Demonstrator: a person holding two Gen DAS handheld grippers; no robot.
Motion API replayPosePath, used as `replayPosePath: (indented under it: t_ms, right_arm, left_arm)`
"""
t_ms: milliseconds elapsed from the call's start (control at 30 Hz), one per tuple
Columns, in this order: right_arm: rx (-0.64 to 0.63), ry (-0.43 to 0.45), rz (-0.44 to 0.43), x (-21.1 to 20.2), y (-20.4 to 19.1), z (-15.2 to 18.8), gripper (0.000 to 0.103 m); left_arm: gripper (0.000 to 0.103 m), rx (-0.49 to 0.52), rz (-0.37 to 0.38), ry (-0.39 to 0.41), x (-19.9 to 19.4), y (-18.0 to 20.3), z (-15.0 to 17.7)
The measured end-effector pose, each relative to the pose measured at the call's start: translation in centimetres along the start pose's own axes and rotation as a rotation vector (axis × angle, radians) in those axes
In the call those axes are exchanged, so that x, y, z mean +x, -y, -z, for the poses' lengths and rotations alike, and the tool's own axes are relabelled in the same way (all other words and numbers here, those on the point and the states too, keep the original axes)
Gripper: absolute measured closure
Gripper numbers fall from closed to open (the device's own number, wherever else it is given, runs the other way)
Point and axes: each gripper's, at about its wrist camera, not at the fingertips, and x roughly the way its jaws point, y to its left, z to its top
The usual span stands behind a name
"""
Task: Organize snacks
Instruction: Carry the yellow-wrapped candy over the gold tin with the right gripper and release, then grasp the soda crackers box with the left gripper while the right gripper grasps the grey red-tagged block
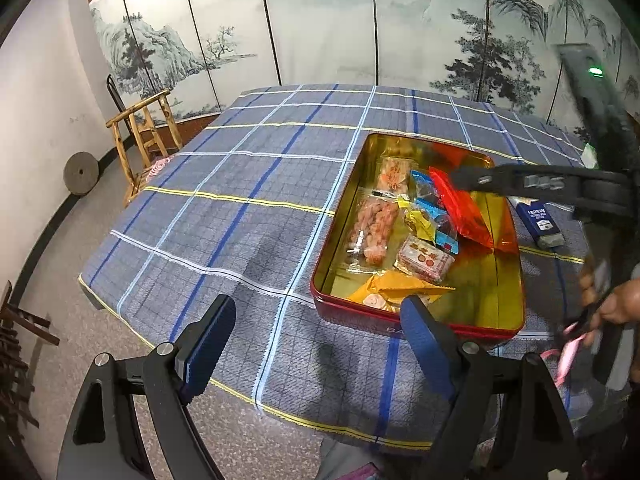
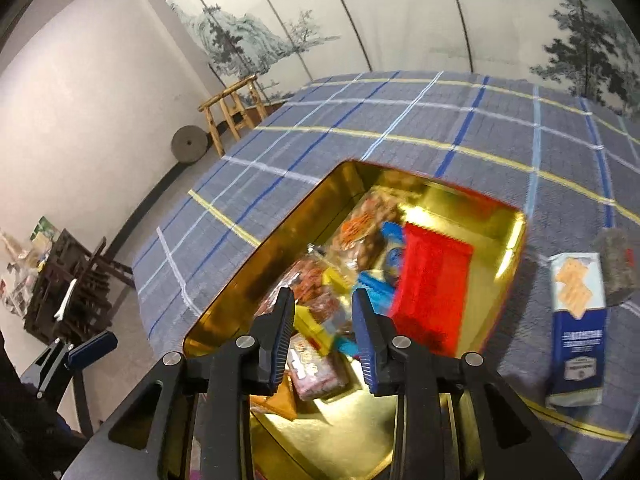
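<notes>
A red tin with a gold inside [image 1: 500, 216] [image 2: 240, 264] sits on the checked tablecloth and holds several snack packets, among them a red packet [image 1: 464, 212] [image 2: 432, 280], pink sweets [image 1: 372, 228] and an orange packet [image 1: 400, 286]. A blue cracker box [image 1: 538, 220] [image 2: 576, 320] lies on the cloth right of the tin. My left gripper [image 1: 316, 344] is open and empty, near the tin's front left corner. My right gripper [image 2: 322, 320] is open and empty above the tin's contents; it shows in the left wrist view [image 1: 472, 178] over the red packet.
The table's checked cloth [image 1: 240, 200] [image 2: 440, 120] spreads left and behind the tin. A wooden chair [image 1: 144, 136] [image 2: 232, 112] and a round stone [image 1: 81, 173] stand by the left wall. A painted screen stands behind the table. A grey lump [image 2: 618, 268] lies beside the cracker box.
</notes>
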Motion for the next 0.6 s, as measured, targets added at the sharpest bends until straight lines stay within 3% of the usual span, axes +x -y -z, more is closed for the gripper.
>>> replayPosePath:
  t_ms: [67,167,300,467,600]
  right_arm:
    - [-0.004,0.041,0.027,-2.1,0.9,0.4,0.070]
    - [-0.022,0.086,0.128,-5.3,3.2,1.9,0.058]
    - [0.026,0.092,0.298,-9.5,9.1,5.6,0.053]
    - [0.113,0.075,0.491,-13.4,16.0,9.7,0.053]
    - [0.116,0.061,0.585,-15.2,19.3,11.7,0.052]
  left_arm:
    - [0.022,-0.003,0.005,0.008,-0.4,-0.1,-0.1]
    - [0.022,-0.007,0.028,0.008,-0.7,0.0,-0.4]
    - [0.022,0.011,0.092,0.001,-1.1,1.4,-0.7]
    - [0.022,0.084,0.252,-0.014,-2.1,5.3,-1.8]
    - [0.022,0.094,0.460,-0.097,-2.0,9.2,-3.6]
